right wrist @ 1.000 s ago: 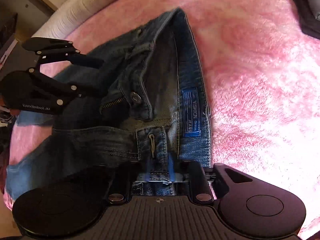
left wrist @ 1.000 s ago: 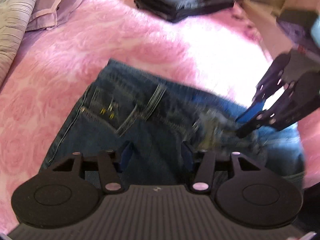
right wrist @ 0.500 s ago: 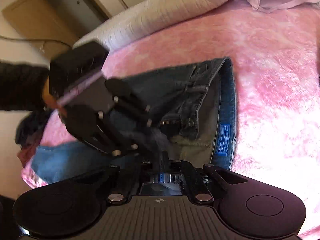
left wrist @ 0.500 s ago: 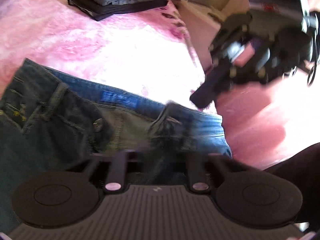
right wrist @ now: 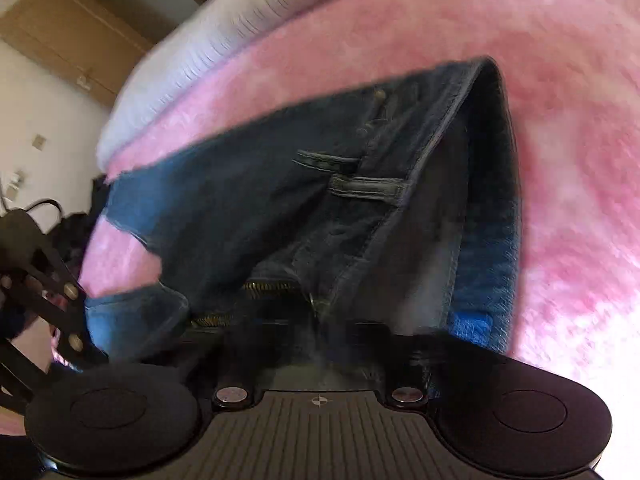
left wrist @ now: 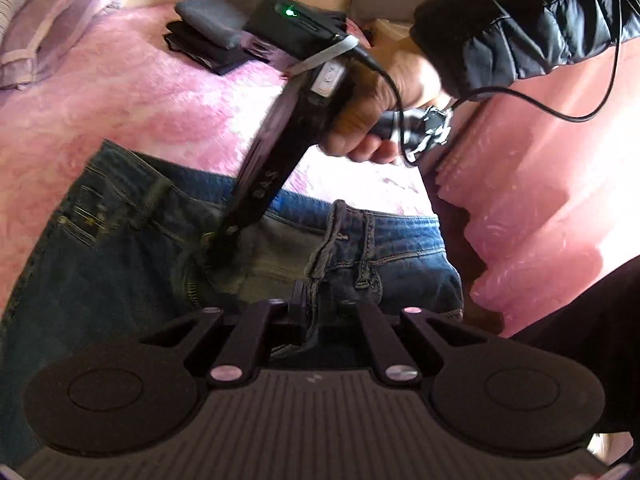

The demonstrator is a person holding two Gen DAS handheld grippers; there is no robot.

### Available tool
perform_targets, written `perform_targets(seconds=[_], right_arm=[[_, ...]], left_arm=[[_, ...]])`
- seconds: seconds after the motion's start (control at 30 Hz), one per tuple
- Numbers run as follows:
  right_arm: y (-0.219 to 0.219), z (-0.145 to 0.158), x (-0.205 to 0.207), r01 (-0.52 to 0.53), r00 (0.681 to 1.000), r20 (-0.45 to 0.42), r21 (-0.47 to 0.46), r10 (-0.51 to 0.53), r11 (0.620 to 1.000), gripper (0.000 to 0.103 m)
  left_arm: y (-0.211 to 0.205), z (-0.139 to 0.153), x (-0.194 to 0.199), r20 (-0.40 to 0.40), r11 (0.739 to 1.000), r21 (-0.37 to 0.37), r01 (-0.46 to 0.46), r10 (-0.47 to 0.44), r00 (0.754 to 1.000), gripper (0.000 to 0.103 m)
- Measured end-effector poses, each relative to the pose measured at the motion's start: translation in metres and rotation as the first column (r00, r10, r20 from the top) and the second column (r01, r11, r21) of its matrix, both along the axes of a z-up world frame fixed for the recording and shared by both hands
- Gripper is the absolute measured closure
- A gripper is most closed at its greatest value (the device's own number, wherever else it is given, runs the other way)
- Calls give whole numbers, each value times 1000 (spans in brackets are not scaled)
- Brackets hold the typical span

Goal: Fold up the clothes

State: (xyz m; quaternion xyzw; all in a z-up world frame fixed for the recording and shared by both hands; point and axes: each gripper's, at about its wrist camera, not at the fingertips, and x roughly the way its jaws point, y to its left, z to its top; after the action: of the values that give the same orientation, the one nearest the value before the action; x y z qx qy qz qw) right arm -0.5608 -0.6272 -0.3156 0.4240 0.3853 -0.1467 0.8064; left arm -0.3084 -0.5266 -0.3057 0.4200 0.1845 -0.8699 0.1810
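Dark blue jeans (left wrist: 120, 256) lie on a pink bed cover (left wrist: 120, 100), waist end toward me. My left gripper (left wrist: 316, 308) is shut on the waistband beside a belt loop (left wrist: 336, 236). A hand (left wrist: 380, 116) holds my right gripper (left wrist: 220, 252) slanting down onto the jeans near the zipper. In the blurred right wrist view, the right gripper (right wrist: 320, 332) is shut on the jeans (right wrist: 320, 200) at the open fly, and the waist hangs up from the bed. The left gripper (right wrist: 36, 276) shows at that view's left edge.
A stack of folded dark clothes (left wrist: 208, 40) lies at the bed's far side. A lilac pillow (left wrist: 44, 40) is at top left, a pale bolster (right wrist: 208, 56) along the far edge. A black sleeve (left wrist: 540, 20) and cable (left wrist: 560, 112) cross above the bed's right edge.
My left gripper went from open to shut on the waistband. The right gripper swung across and now leans down over the jeans in front of the left camera.
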Motion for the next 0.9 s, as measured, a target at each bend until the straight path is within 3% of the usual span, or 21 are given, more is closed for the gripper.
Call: perform_targets(seconds=[0.17,0.3,0.37,0.4,0.5,0.6,0.67,0.73,0.83,0.9], right_arm=[[0,20,-45,106,994,-48,141,-100,984,99],[7,-7,-31,90,989,-129,117,-75,989,99],[4,-22,-36,144,984,-126,132,-128,981,96],[4,-23,-40,166,982,-113,143,-151,976,96],[11,-6,-57,218,969,-135,61,-208,974,93],[23,12,-84,338,936,-107,24,-334,941,78],[30,19,-86,391,919,-71,27,-389,920,49],[35,15,-69,380,925,-51,45,-377,924,46],[40,-3,-37,294,950,-126,56,-285,954,46],[39,-4,-34,311,946,-109,34,-306,950,46]], left_arm=[[-21,2,-3,-41,998,-6,-56,56,998,101],[-51,-31,-19,41,997,19,-69,68,997,100],[-61,-45,-21,53,995,44,-87,84,995,98],[-66,-52,-22,58,994,57,-96,93,994,98],[-77,-68,-27,73,989,98,-111,104,992,98],[-79,-81,-34,100,989,112,-98,87,991,98],[-80,-86,-36,111,988,119,-103,90,990,96],[-81,-88,-36,118,987,121,-106,92,989,94],[-84,-87,-34,128,986,124,-114,98,987,88],[-84,-79,-29,122,986,111,-126,112,986,82]])
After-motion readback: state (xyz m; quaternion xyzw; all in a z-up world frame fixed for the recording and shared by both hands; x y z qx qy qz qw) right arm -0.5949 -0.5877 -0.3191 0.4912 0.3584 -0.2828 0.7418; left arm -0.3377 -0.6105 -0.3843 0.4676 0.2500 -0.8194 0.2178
